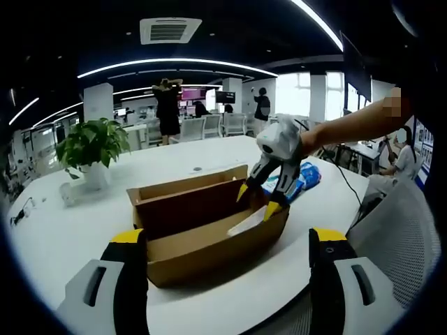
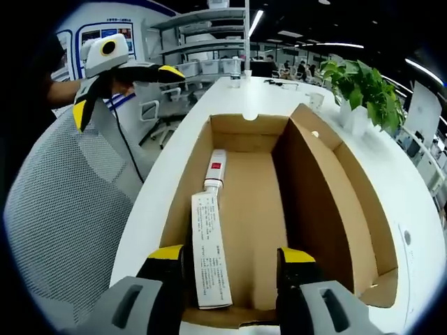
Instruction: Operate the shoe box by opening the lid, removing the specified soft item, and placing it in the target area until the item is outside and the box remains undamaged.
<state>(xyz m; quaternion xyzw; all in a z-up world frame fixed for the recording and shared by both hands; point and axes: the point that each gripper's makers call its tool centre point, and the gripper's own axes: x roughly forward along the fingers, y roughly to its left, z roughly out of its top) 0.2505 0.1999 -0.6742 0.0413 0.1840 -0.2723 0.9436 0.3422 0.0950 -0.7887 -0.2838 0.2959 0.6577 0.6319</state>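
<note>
The brown cardboard shoe box [image 2: 279,209] sits open on the white surface [image 2: 412,209], its lid [image 2: 335,188] folded up and standing along one long side, so the opening step looks done and the removal is in hand. In the right gripper view, the right gripper [image 2: 232,269] hangs over the near end of the box with its fingers spread apart and holding nothing; between and just ahead of them lies a long, flat white packet [image 2: 209,244] printed with small text, with a red-and-white end farther in, resting on the box floor against the wall on the left-finger side. Whether this packet is the soft item cannot be told for sure, but it is the only content seen. To do the step well, the fingers should probably drop straight down astride the packet's narrow width, close gently on it clear of the cardboard wall, and lift vertically so the thin corrugated sides are not scraped or bent. In the left gripper view, the left gripper [image 1: 229,241] waits on the near side of the box, fingers wide apart and empty, while the right gripper [image 1: 260,201] dips its yellow tips into the far end. A blue wrapped pack [image 1: 302,178] lies just beyond it, and a leafy potted plant [image 1: 91,150] stands well apart.
</note>
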